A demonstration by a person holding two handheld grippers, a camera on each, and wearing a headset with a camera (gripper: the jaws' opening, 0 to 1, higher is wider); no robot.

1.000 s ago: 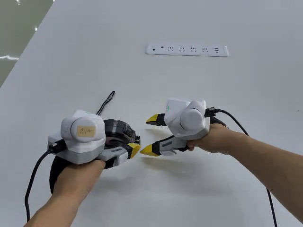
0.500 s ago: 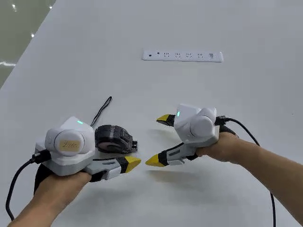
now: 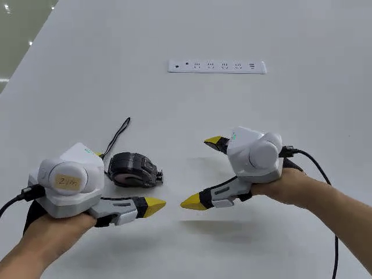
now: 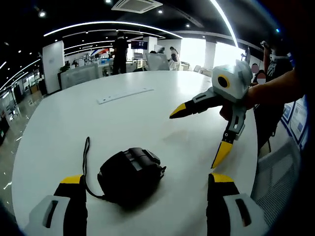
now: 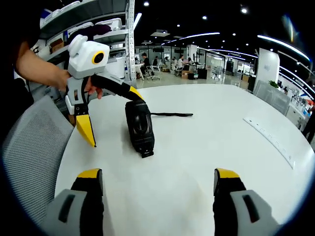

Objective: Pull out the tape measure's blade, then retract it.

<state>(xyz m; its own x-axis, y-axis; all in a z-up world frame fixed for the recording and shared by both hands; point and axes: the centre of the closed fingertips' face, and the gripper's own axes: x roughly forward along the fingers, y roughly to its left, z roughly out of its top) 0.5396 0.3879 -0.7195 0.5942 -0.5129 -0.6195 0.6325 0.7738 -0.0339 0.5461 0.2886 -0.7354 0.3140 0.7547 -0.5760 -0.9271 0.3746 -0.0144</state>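
Note:
The black tape measure [image 3: 133,170] lies on the white table [image 3: 174,104], blade in, its black wrist strap [image 3: 118,135] trailing away from me. My left gripper [image 3: 125,179] is open, its yellow-tipped fingers standing either side of the case's near end without touching it. In the left gripper view the tape measure [image 4: 129,176] sits just ahead of that open left gripper [image 4: 147,179]. My right gripper [image 3: 200,171] is open and empty, a little to the right of the case. From the right gripper [image 5: 157,173] the tape measure [image 5: 140,125] lies ahead, apart.
A white power strip [image 3: 217,66] lies at the far side of the table. The table's left edge [image 3: 23,64] borders the floor. A grey mesh chair [image 5: 29,147] stands at the table's rim. Cables trail from both grippers.
My left gripper has let go of the tape measure and drawn back toward me; the case now rests on the table. The right gripper has shifted slightly right.

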